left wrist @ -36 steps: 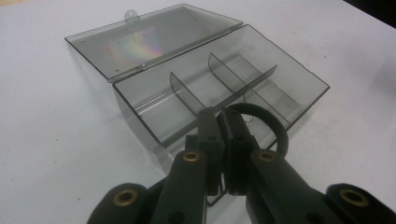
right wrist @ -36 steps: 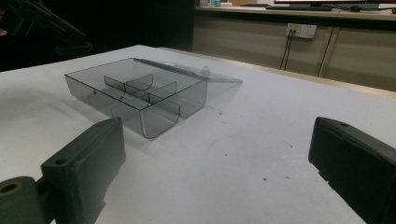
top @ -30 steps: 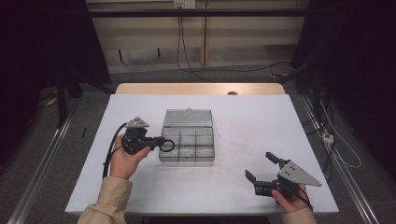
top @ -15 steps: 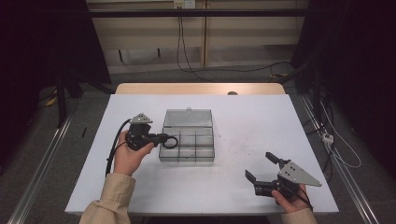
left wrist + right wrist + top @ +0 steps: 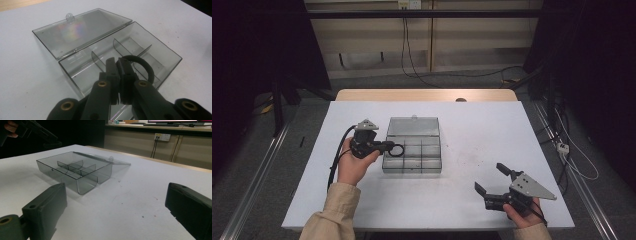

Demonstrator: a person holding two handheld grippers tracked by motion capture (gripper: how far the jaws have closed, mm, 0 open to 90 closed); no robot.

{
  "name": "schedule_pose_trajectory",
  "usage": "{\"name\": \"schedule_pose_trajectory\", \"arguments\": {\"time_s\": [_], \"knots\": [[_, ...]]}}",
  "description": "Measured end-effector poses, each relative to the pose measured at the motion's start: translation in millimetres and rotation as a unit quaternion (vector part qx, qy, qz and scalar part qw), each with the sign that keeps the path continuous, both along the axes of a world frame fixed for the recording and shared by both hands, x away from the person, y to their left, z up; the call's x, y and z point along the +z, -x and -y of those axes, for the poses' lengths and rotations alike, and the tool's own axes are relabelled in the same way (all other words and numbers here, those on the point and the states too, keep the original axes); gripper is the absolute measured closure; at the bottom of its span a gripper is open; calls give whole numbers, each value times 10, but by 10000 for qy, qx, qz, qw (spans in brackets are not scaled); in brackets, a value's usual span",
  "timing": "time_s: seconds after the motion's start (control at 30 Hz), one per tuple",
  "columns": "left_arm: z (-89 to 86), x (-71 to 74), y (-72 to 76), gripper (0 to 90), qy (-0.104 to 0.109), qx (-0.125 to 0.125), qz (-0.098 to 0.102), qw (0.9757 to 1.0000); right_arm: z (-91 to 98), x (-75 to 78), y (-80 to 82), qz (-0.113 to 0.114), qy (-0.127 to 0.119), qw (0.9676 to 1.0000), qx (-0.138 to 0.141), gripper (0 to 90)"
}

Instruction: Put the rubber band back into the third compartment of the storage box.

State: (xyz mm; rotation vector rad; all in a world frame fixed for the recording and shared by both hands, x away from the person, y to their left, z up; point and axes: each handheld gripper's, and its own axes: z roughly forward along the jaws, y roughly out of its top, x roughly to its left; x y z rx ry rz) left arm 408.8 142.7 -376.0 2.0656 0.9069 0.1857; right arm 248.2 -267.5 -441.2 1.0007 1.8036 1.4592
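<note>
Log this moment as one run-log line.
left gripper: shut on black ring, over open clear box | right gripper: open, holding nothing, near table front edge | ring not yet in box

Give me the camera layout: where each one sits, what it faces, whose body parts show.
High view: fixed above the person's side, looking forward and down on the white table; both forearms, left tool, right tool.
Left gripper view: rides the left tool, looking along shut jaws pinching a black ring over the clear box.
Right gripper view: rides the right tool, low across the table, open jaws.
Shared: the clear box, lid open, shows in all.
</note>
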Motion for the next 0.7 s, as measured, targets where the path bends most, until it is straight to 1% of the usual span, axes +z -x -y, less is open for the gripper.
{"name": "schedule_pose_trajectory", "arguments": {"time_s": [0.03,0.1,0.17,0.2,0.23,0.3,0.33,0.43,0.57,0.7], "knots": [[8,3,-4,878,-22,4,-4,10000,-1,0,-1,7,-1,10000,4,41],[21,5,-14,878,6,-5,-10,10000,-1,0,0,5,6,10000,-2,41],[27,11,-26,878,-56,-28,3,10000,-1,0,1,4,-4,10000,5,41],[37,8,-30,877,-26,-13,15,10000,0,1,3,2,-4,10000,1,41],[43,14,-32,878,-52,1,6,10000,0,2,3,5,-4,10000,3,41],[56,16,-39,877,-19,-12,9,10000,1,2,4,7,-8,10000,1,40],[60,23,-43,878,-54,-14,10,10000,3,2,4,9,-2,10000,2,40],[76,27,-52,877,-20,-27,-6,10000,3,2,4,4,-15,10000,-12,40],[89,17,-67,878,-84,-42,16,10000,5,3,4,15,-6,10000,5,40],[105,2,-76,877,-48,-38,2,10000,3,4,5,12,-7,10000,5,40]]}}
